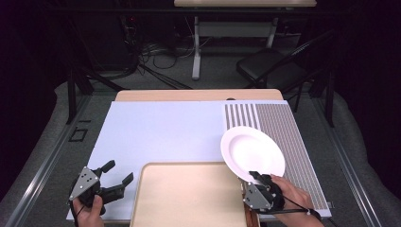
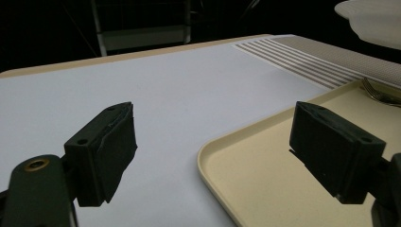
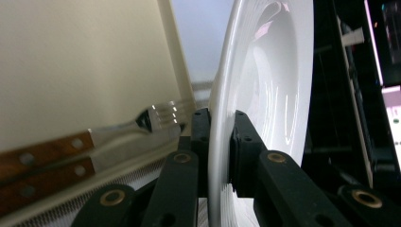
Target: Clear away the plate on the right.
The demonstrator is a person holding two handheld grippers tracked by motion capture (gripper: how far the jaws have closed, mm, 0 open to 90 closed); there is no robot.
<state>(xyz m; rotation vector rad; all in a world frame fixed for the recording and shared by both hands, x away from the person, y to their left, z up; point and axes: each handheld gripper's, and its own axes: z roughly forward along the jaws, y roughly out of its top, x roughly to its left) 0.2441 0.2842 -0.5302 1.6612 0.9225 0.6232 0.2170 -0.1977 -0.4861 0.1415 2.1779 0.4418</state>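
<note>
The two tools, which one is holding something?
The right tool, by the tray's right edge, is shut on the rim of the white plate. The left tool is open with nothing between its jaws.

L hand (image 1: 87, 212) at the table's near-left corner grips the black two-jaw left claw (image 1: 119, 173), jaws spread wide apart, nothing betw. them, aimed fwd and to the right. R hand (image 1: 289, 191) near the table's near-right edge holds the black right claw (image 1: 256, 176), jaws clamped on a white round plate's (image 1: 253, 153) rim.
</note>
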